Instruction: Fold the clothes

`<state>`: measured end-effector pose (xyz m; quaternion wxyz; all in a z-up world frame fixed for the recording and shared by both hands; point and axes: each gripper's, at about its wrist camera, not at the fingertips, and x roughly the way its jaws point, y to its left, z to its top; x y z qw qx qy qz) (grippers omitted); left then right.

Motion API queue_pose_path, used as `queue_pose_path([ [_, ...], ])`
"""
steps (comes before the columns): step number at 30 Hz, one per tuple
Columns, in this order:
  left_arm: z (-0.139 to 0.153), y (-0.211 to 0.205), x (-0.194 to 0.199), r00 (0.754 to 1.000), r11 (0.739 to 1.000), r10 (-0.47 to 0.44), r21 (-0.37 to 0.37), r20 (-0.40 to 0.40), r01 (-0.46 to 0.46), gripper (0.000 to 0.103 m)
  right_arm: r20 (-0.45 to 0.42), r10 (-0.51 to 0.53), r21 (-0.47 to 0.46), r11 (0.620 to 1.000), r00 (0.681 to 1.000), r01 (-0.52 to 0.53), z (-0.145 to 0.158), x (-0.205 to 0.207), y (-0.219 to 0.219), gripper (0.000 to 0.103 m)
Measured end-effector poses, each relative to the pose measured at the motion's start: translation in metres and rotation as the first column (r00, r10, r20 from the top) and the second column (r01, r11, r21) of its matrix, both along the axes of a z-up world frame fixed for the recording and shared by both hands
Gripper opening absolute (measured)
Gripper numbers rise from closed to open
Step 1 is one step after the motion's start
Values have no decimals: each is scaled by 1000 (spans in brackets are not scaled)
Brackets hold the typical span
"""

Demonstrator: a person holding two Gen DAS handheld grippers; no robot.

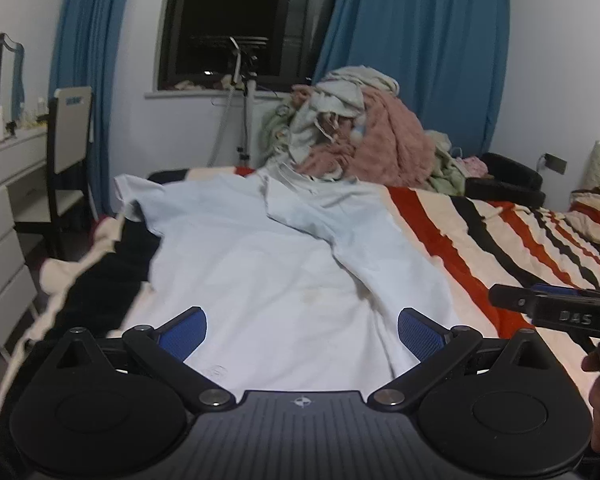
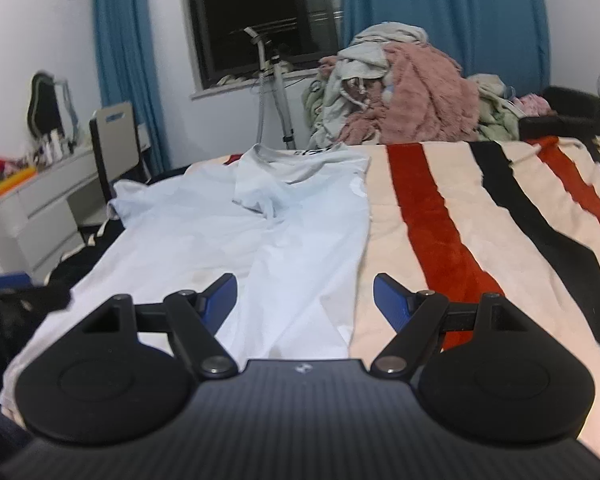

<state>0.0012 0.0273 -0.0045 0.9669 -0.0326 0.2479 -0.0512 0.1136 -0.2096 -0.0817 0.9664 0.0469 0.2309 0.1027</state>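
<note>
A pale blue-white T-shirt lies flat on the striped bed, collar toward the far end. Its right side and sleeve are folded in over the body. My left gripper hovers above the shirt's near hem, open wide, with nothing between its blue pads. My right gripper shows at the right edge of the left wrist view, over the blanket. In the right wrist view the shirt fills the left half, and my right gripper is open above the shirt's folded right edge, gripping nothing.
A red, black and cream striped blanket covers the bed. A heap of pink and green clothes is piled at the far end. A white dresser and a chair stand to the left. A steamer stand is under the window.
</note>
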Motion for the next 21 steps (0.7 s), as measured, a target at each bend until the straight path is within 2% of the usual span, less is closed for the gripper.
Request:
queue_pose_path([
  [4, 7, 19, -5, 999, 999, 45, -7, 3, -45, 103, -15, 84, -49, 995, 996, -85, 13, 34, 29, 77],
  [9, 10, 46, -2, 993, 992, 116, -43, -15, -117, 103, -68, 206, -102, 972, 976, -212, 17, 111, 91, 76],
  [12, 8, 64, 2, 987, 984, 160, -76, -24, -161, 103, -108, 284, -60, 955, 953, -291, 10, 156, 131, 76],
  [15, 3, 81, 8, 980, 977, 198, -86, 1, -197, 103, -129, 364, -10, 930, 923, -368, -1, 195, 177, 76],
  [18, -4, 89, 20, 970, 969, 242, -60, 13, -241, 103, -141, 444, -71, 887, 885, -456, -10, 224, 239, 76],
  [20, -7, 92, 28, 966, 965, 257, -66, 20, -255, 102, -107, 499, -126, 851, 860, -509, -16, 238, 278, 76],
  [21, -7, 93, 30, 964, 963, 263, -70, 29, -261, 102, -88, 500, -162, 846, 861, -508, -22, 244, 297, 76],
])
